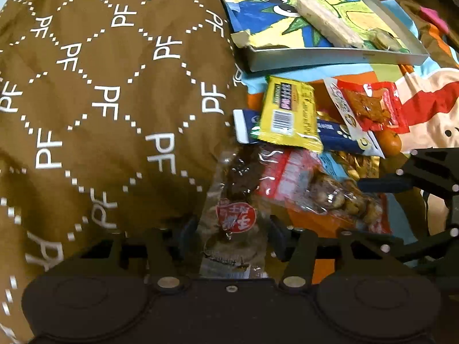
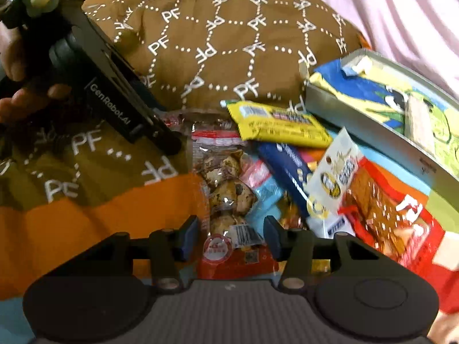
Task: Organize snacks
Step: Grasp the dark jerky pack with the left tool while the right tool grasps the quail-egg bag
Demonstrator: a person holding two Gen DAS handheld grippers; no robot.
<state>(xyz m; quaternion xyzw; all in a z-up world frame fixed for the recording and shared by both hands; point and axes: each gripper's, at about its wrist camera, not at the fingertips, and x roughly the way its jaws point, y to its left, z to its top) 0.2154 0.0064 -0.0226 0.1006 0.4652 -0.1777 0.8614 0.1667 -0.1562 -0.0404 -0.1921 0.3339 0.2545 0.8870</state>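
While the brown quilt (image 1: 100, 91) printed with white PF letters fills the left of the left wrist view, the left tool (image 1: 233, 236) sits at the bottom with its fingers spread, a clear packet of dark snack (image 1: 238, 197) lying between them; whether the pads touch it cannot be told. To its right lies a red-edged bag of pale brown pieces (image 1: 324, 195), and beyond these a yellow wrapper (image 1: 289, 111) rests across a blue-and-white bar (image 1: 338, 137). Further right is a red packet (image 1: 370, 106), with a small orange fruit (image 1: 388, 142) just beside it. At top right a shallow grey tray (image 1: 338, 57) with a cartoon lining holds a pale bar (image 1: 327, 24).

From the right wrist view, a hand (image 2: 17, 66) at far left grips the other black tool body. The right tool (image 2: 231, 233) stands wide over the same red-edged bag (image 2: 226, 195), not gripping it. Rightward come the yellow wrapper (image 2: 281, 126), the blue bar (image 2: 287, 163), a white packet (image 2: 335, 177) and the red packet (image 2: 393, 223), with the tray (image 2: 370, 132) at the right edge
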